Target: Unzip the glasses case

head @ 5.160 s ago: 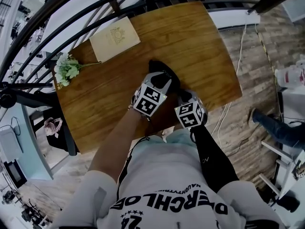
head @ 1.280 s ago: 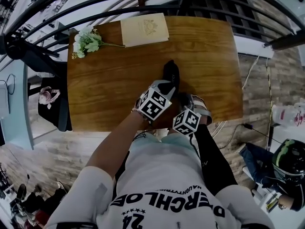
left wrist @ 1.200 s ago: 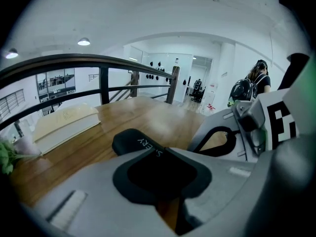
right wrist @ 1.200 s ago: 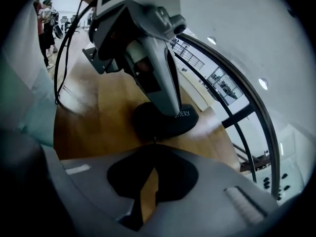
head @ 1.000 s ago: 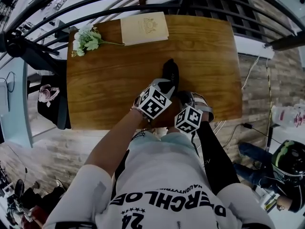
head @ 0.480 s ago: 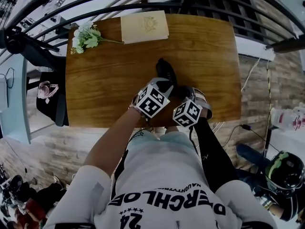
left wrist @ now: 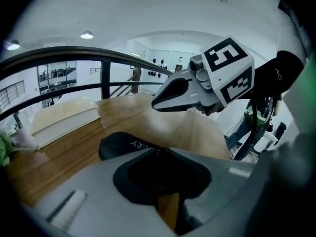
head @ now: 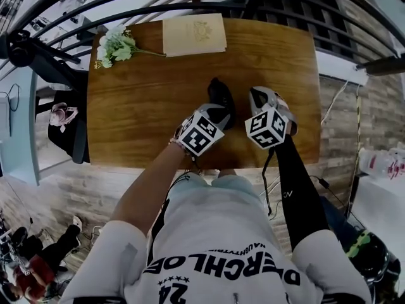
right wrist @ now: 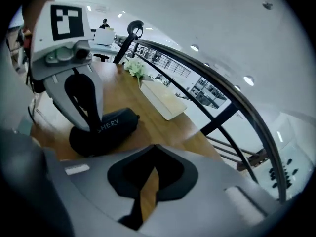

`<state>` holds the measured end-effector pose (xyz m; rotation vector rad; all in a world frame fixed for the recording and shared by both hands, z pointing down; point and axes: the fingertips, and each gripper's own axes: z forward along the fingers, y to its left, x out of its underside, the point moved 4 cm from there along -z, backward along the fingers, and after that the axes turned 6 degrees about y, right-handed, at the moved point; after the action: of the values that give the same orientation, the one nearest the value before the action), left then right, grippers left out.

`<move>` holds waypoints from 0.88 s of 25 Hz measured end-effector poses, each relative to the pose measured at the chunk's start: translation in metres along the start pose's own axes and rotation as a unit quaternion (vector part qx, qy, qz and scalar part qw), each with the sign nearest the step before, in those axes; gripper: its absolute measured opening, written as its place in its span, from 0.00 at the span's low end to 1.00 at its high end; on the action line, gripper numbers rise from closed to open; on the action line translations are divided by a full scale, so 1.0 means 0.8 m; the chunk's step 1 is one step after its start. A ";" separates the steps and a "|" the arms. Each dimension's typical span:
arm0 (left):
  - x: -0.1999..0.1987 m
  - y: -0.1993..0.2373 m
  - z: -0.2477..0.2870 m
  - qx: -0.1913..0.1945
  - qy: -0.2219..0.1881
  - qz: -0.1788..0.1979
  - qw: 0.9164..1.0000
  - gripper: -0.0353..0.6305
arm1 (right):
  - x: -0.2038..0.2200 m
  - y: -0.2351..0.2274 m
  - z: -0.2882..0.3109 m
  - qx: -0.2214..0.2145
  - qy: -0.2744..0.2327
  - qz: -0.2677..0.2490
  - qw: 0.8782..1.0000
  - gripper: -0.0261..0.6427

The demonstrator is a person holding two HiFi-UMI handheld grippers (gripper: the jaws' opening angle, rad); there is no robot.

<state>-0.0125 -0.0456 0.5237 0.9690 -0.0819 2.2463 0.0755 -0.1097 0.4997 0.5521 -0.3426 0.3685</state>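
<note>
Now | left hand-held gripper [head: 217, 111] grasps glasses case [head: 219, 92] | right hand-held gripper [head: 259, 97] clenched | book [head: 193, 35], flowers [head: 114, 47] beyond

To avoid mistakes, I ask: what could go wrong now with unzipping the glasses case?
The right gripper is off the glasses case with jaws shut and empty; the zipper's state is not visible, so it may be only partly open.
Only the left gripper is at the case, so the case could slide on the table during a pull.

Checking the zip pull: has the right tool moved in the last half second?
Yes. The right tool swung right, away from the case.
</note>
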 end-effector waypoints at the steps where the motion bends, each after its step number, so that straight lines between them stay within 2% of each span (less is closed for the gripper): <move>1: 0.000 0.001 0.000 0.000 -0.002 -0.003 1.000 0.13 | 0.003 0.004 -0.001 -0.022 -0.007 -0.006 1.000 0.08; 5: 0.001 0.002 0.001 0.001 -0.001 -0.008 1.000 0.13 | 0.024 0.056 0.005 -0.117 -0.018 -0.032 0.992 0.09; 9: 0.002 0.001 0.002 0.004 0.000 -0.008 1.000 0.12 | 0.033 0.101 0.009 -0.203 -0.019 -0.034 0.978 0.25; 12: 0.002 0.001 0.001 0.003 0.000 -0.012 1.000 0.12 | 0.034 0.104 0.010 -0.230 -0.024 -0.037 0.972 0.22; 15: 0.001 0.001 0.002 0.002 -0.001 -0.015 1.000 0.12 | 0.037 0.103 0.007 -0.268 -0.020 -0.055 0.962 0.31; 17: 0.001 0.002 0.003 0.003 -0.003 -0.017 1.000 0.12 | 0.039 0.109 0.008 -0.290 -0.013 -0.071 0.954 0.32; 22: 0.003 0.002 0.000 0.012 -0.003 -0.028 1.000 0.12 | 0.038 0.134 0.022 -0.306 -0.018 -0.107 0.946 0.28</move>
<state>-0.0145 -0.0458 0.5254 0.9787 -0.0296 2.1977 0.0529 -0.0274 0.5734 -0.0185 -0.4058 0.0299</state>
